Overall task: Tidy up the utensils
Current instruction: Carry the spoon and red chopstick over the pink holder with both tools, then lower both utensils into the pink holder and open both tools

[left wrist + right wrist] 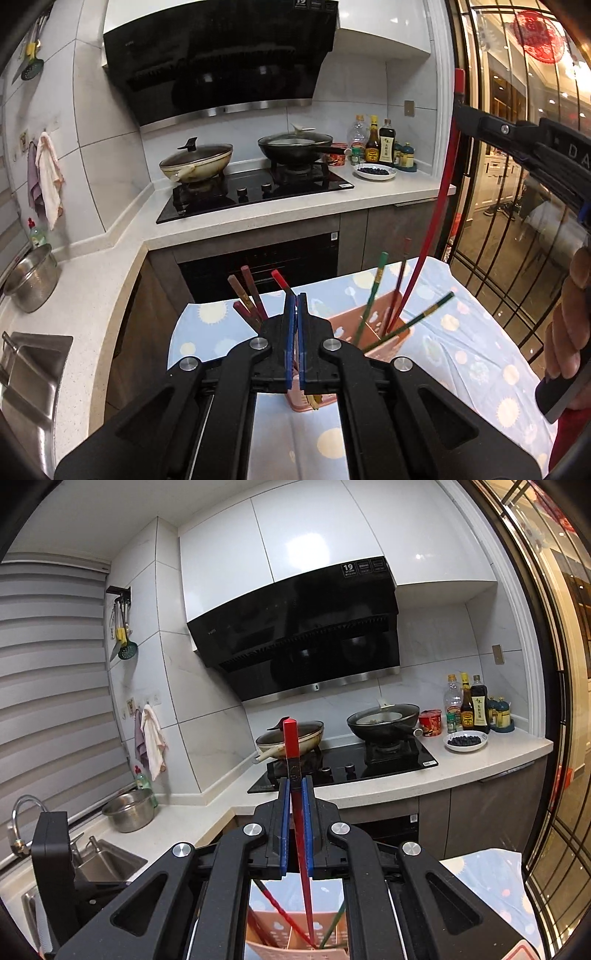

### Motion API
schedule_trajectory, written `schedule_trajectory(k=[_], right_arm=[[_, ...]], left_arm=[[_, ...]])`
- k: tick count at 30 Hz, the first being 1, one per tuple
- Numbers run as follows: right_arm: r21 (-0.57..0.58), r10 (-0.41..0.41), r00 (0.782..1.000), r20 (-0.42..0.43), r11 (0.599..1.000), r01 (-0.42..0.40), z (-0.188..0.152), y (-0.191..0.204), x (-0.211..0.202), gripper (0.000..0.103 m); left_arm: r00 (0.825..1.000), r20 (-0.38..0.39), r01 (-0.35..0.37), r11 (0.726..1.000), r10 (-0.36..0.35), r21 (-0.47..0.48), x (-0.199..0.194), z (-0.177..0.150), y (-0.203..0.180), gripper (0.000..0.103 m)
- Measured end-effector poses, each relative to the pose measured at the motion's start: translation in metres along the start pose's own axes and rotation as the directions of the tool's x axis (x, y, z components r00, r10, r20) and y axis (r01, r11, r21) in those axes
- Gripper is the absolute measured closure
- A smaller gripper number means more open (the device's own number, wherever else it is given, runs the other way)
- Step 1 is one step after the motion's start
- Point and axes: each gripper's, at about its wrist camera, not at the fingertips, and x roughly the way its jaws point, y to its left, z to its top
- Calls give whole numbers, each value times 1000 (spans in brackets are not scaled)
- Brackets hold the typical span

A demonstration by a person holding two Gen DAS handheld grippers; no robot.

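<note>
My right gripper (295, 801) clamps a red chopstick (295, 775) over the holder (369, 332); left gripper (296, 314) closed, empty; most chopsticks binned.

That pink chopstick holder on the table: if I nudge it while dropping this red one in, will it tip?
Possibly. The pink holder looks like thin perforated plastic, so probably light. Chopsticks lean outward well above its rim, like the green chopstick, raising the weight. It sits on a cloth-covered table, so it may slide rather than topple. Lower the red chopstick straight down.
</note>
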Motion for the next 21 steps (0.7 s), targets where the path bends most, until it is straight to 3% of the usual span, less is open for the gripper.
schedule_trajectory(k=[13, 14, 16, 17, 21], right_arm=[[-55, -22, 993, -116, 998, 16, -41, 2, 51, 97], [-65, -28, 991, -132, 998, 20, -45, 3, 53, 96], [-73, -41, 990, -134, 997, 31, -51, 3, 50, 89], [-76, -41, 990, -138, 997, 31, -54, 3, 47, 81], [-62, -40, 989, -140, 998, 32, -58, -1, 32, 62]], left_arm=[[1000, -20, -6, 1000, 6, -13, 32, 13, 7, 100], [1000, -25, -10, 1000, 9, -21, 35, 12, 8, 97], [999, -34, -25, 999, 23, -44, 40, 9, 11, 69], [999, -26, -38, 998, 37, -55, 40, 8, 13, 51], [998, -19, -64, 995, 63, -72, 34, -3, 15, 39]])
